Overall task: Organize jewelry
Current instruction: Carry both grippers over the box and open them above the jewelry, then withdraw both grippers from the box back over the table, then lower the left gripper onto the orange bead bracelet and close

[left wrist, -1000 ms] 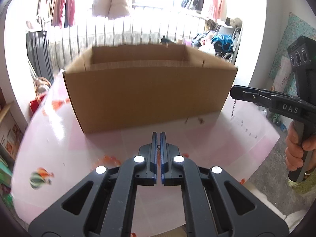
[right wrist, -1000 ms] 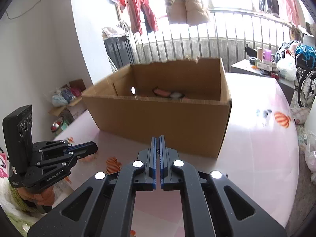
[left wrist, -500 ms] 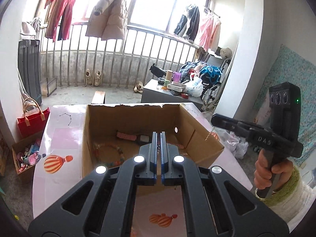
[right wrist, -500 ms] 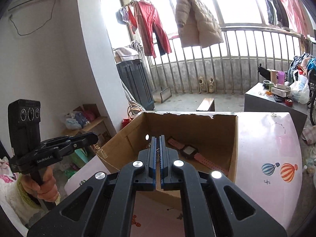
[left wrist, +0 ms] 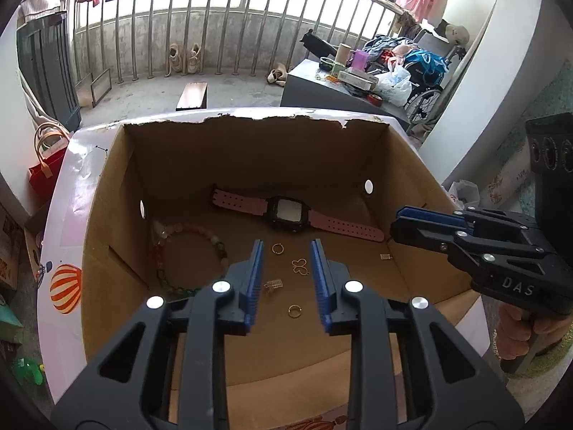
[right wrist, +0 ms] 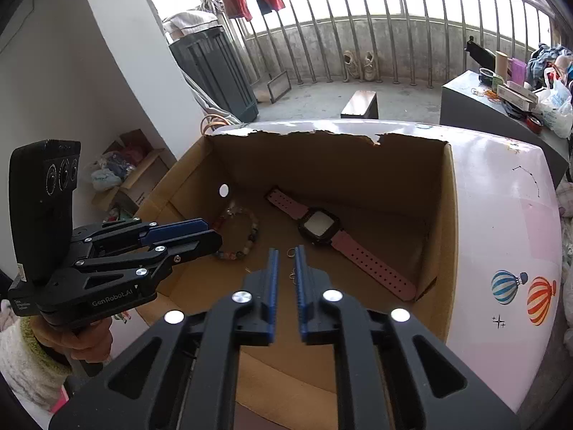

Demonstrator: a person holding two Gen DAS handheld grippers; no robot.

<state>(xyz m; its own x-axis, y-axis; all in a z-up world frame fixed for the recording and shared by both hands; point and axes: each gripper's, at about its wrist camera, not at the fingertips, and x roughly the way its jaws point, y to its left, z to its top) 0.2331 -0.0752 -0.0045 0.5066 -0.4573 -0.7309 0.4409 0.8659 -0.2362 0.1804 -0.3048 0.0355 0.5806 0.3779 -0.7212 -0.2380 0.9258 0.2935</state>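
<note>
Inside the cardboard box [left wrist: 118,193], which stands on my pink surface [right wrist: 501,215] printed with hot-air balloons, lies the jewelry. Legible writing: "DAS" on the body of the right tongs [left wrist: 412,224] as seen from the left wrist, and "GenRobot.AI" on the left tongs [right wrist: 200,231] as seen from the right wrist.

The pink-strapped watch [left wrist: 286,211] has a black square case and perforated straps, laid flat near the far wall. The beaded bracelet [left wrist: 189,254], with pale, reddish and green beads, lies just left of it. Between my left fingertips [left wrist: 255,268] I see small gold pieces on the box floor: a ring [left wrist: 277,249], a butterfly charm [left wrist: 300,266], a small clasp-like piece [left wrist: 273,284] and a second ring [left wrist: 294,311].

Both pairs of tongs have just been opening; their jaws stand apart over the box with nothing gripped.
</note>
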